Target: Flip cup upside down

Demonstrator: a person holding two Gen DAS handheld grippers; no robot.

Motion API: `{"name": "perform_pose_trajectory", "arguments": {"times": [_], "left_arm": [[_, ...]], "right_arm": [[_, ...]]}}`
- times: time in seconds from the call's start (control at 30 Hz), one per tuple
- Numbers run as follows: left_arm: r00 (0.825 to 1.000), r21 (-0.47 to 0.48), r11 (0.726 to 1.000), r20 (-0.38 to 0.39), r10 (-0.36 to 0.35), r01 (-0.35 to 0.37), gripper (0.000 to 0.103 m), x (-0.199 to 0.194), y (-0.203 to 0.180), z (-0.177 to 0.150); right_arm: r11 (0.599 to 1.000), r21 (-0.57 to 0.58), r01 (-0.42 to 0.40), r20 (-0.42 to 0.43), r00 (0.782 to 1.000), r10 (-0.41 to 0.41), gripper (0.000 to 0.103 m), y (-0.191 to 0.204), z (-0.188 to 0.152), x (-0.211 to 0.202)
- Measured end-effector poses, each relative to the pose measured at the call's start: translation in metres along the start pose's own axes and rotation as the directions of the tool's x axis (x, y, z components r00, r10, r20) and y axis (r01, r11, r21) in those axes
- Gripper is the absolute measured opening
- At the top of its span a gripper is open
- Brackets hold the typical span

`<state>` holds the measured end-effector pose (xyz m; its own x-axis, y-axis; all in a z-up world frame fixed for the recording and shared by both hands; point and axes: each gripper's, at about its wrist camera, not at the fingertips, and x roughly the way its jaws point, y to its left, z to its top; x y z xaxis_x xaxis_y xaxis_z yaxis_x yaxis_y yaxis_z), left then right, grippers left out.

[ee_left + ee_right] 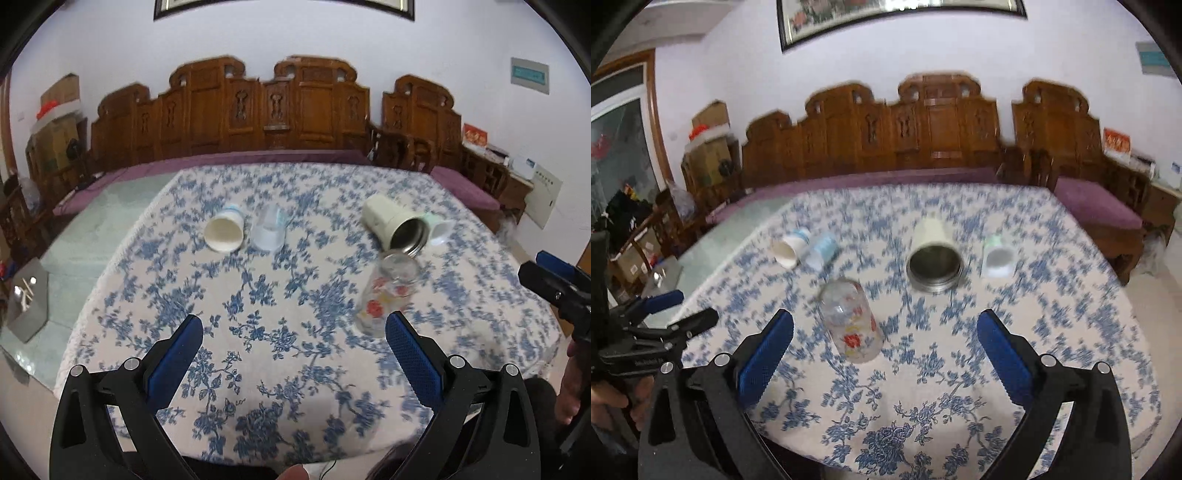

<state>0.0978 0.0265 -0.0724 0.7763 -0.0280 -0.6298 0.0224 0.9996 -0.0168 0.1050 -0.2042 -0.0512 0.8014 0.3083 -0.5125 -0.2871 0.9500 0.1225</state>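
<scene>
Several cups lie on their sides on a blue-flowered tablecloth (258,332). A clear glass with red flowers (388,299) lies nearest, also in the right wrist view (851,325). Behind it lie a cream steel-lined mug (395,225) (934,254), a pale green cup (441,227) (997,256), a white paper cup (224,230) (790,247) and a clear plastic cup (269,229) (822,251). My left gripper (293,328) is open and empty, above the table's near edge. My right gripper (884,326) is open and empty, with the flowered glass just ahead of its left finger.
A carved wooden bench (258,118) with purple cushions stands behind the table. A grey metal box (27,299) sits on the floor at left. Cardboard boxes (709,147) are stacked in the far left corner. Each gripper shows at the edge of the other's view.
</scene>
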Motion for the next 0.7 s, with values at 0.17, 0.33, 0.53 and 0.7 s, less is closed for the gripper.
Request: {"name": "perform_pose_trajectory", "arguments": {"times": [0.17, 0.33, 0.53, 0.7], "left_arm": [[0.996, 0.017, 1.0, 0.087, 0.019, -0.021, 0.095, -0.049, -0.014, 0.007], [0.991, 0.021, 1.0, 0.133, 0.012, -0.015, 0.095, -0.081, -0.022, 0.009], [0.986, 0.027, 1.0, 0.166, -0.004, 0.0, 0.095, -0.099, -0.028, 0.006], [0.985, 0.02, 1.0, 0.172, 0.007, -0.011, 0.095, -0.103, -0.029, 0.005]], "right_arm": [[1.0, 0.006, 0.009, 0.085, 0.996, -0.009, 0.1, 0.006, 0.005, -0.046], [1.0, 0.011, 0.024, 0.13, 0.991, -0.025, 0.1, 0.009, 0.005, -0.077], [0.999, 0.012, 0.032, 0.144, 0.989, -0.033, 0.1, 0.01, 0.001, -0.094], [0.999, 0.016, 0.036, 0.155, 0.987, -0.038, 0.1, 0.01, 0.001, -0.1]]}}
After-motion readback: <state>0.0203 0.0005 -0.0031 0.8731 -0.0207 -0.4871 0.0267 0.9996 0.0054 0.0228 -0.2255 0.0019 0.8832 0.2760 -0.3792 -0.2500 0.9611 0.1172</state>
